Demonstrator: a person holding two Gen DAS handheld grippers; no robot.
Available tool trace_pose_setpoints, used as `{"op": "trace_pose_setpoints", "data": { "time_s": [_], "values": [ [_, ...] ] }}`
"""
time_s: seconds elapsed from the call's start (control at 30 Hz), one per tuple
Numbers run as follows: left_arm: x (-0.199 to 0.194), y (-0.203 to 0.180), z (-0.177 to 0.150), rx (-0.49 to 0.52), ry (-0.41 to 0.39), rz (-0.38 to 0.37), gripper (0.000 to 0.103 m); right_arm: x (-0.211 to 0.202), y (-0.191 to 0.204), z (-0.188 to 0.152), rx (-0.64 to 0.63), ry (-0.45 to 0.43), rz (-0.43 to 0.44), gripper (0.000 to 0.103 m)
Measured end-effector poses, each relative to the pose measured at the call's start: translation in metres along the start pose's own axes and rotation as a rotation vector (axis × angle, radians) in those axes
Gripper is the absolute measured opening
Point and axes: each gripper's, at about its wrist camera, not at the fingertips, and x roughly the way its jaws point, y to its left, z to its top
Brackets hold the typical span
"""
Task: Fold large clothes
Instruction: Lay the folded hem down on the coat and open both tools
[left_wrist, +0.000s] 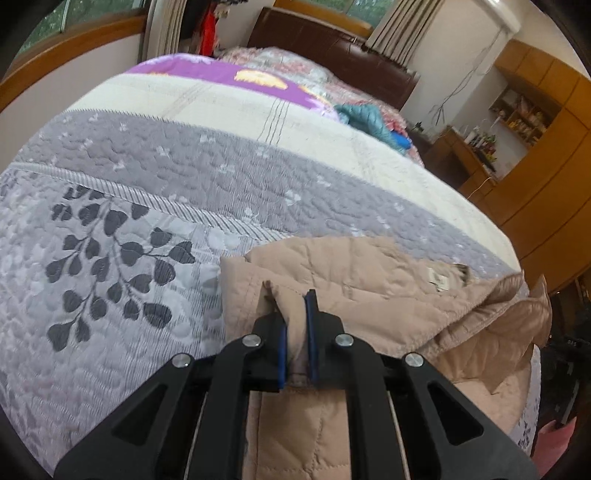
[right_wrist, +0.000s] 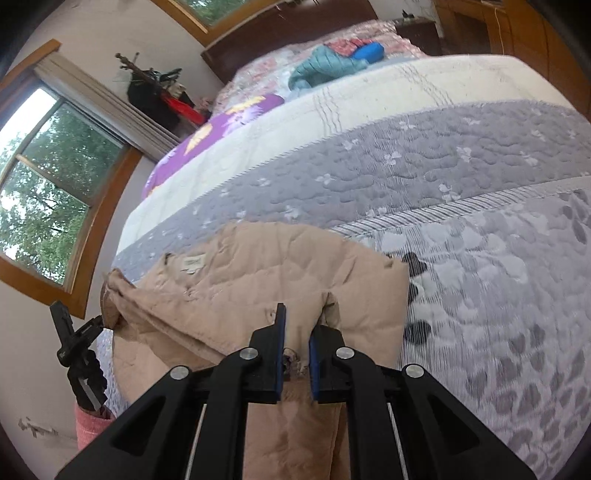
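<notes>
A beige quilted jacket (left_wrist: 369, 295) lies on the near end of the bed, partly folded, with its white label (left_wrist: 437, 278) facing up. My left gripper (left_wrist: 293, 306) is shut on a bunched fold at the jacket's edge. The jacket also shows in the right wrist view (right_wrist: 258, 273), where my right gripper (right_wrist: 301, 315) is shut on another fold of it near the opposite edge. Both grippers hold the cloth low over the grey bedspread (left_wrist: 147, 229). The part of the jacket under the grippers is hidden.
The bed carries a cream and purple blanket (left_wrist: 221, 85) farther back and a teal garment (left_wrist: 365, 118) near the headboard. Wooden cabinets (left_wrist: 535, 147) stand beside the bed. A black stand (right_wrist: 77, 354) and a window (right_wrist: 48, 177) are off the bed's other side.
</notes>
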Motion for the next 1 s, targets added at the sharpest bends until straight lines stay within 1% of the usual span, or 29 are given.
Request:
{"op": "trace_pose_setpoints", "data": {
  "time_s": [0.17,0.33,0.4,0.43,0.5,0.53,0.57,0.6,0.63,0.67,0.7,0.77,0.83,0.9,1.0],
  "values": [
    [0.027,0.004,0.007,-0.002,0.043,0.009,0.010,0.025,-0.013,0.010,0.037,0.032,-0.005,0.010],
    [0.036,0.008,0.014,-0.022,0.079,-0.012,0.012,0.033,-0.023,0.011,0.070,0.053,0.017,0.011],
    [0.033,0.011,0.018,-0.041,0.096,-0.045,0.013,0.027,-0.027,0.011,0.096,0.050,0.052,0.017],
    [0.030,0.014,0.021,-0.060,0.104,-0.073,0.016,0.021,-0.031,0.010,0.118,0.048,0.084,0.019],
    [0.018,0.022,0.026,-0.115,0.115,-0.163,0.024,0.010,-0.035,0.008,0.136,0.035,0.130,0.023],
    [0.011,0.027,0.028,-0.148,0.116,-0.217,0.031,0.004,-0.036,0.007,0.137,0.026,0.141,0.024],
    [0.002,0.032,0.030,-0.180,0.110,-0.261,0.040,0.000,-0.036,0.006,0.136,0.019,0.137,0.032],
    [-0.005,0.034,0.032,-0.194,0.097,-0.279,0.042,-0.008,-0.036,0.005,0.133,0.000,0.104,0.053],
    [-0.013,0.035,0.033,-0.194,0.080,-0.282,0.042,-0.019,-0.037,0.004,0.130,-0.037,0.056,0.062],
    [-0.024,0.036,0.034,-0.179,0.059,-0.270,0.042,-0.025,-0.037,0.002,0.129,-0.060,0.046,0.065],
    [-0.030,0.037,0.034,-0.168,0.050,-0.262,0.043,-0.033,-0.039,0.000,0.128,-0.075,0.056,0.065],
    [-0.044,0.037,0.026,-0.128,0.038,-0.234,0.044,-0.041,-0.039,-0.011,0.120,-0.074,0.080,0.065],
    [-0.050,0.036,0.014,-0.082,0.044,-0.206,0.046,-0.043,-0.034,-0.024,0.085,-0.067,0.065,0.064],
    [-0.054,0.036,-0.006,-0.033,0.053,-0.158,0.046,-0.041,-0.024,-0.046,0.029,-0.049,0.046,0.064],
    [-0.054,0.038,-0.037,0.003,0.080,-0.129,0.048,-0.031,-0.018,-0.076,-0.006,-0.011,0.045,0.063]
  ]
}}
